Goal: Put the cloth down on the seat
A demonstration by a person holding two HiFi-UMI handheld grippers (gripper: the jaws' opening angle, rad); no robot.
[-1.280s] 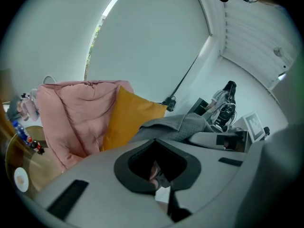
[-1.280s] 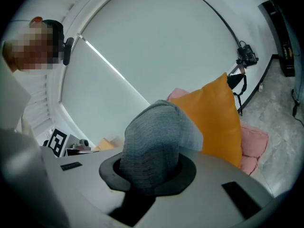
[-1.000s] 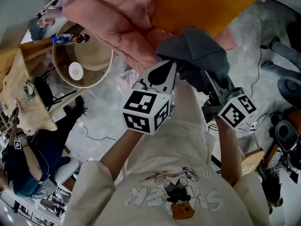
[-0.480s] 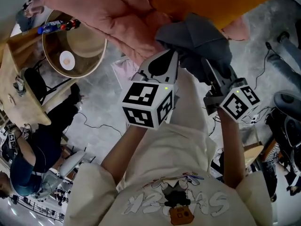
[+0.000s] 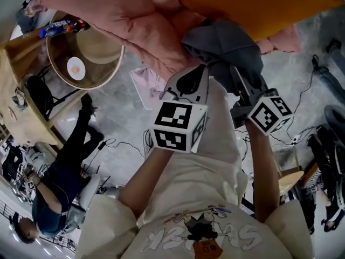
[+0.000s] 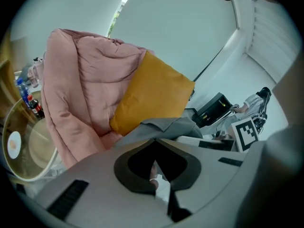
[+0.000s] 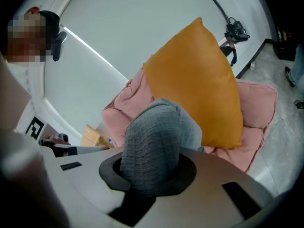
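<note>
While the right gripper (image 5: 241,85) clamps the grey cloth (image 5: 226,45) before the pink seat (image 5: 135,20) at twelve o'clock, the left gripper (image 5: 190,82) keeps its jaws together, empty.

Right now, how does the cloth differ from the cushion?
The cloth is grey; the cushion is orange. The cloth is a ribbed knit, bunched up; the cushion is smooth and plump. The cloth is pinched in the right gripper; the cushion rests on the pink seat, with nothing gripping it. Both are soft fabric things.
</note>
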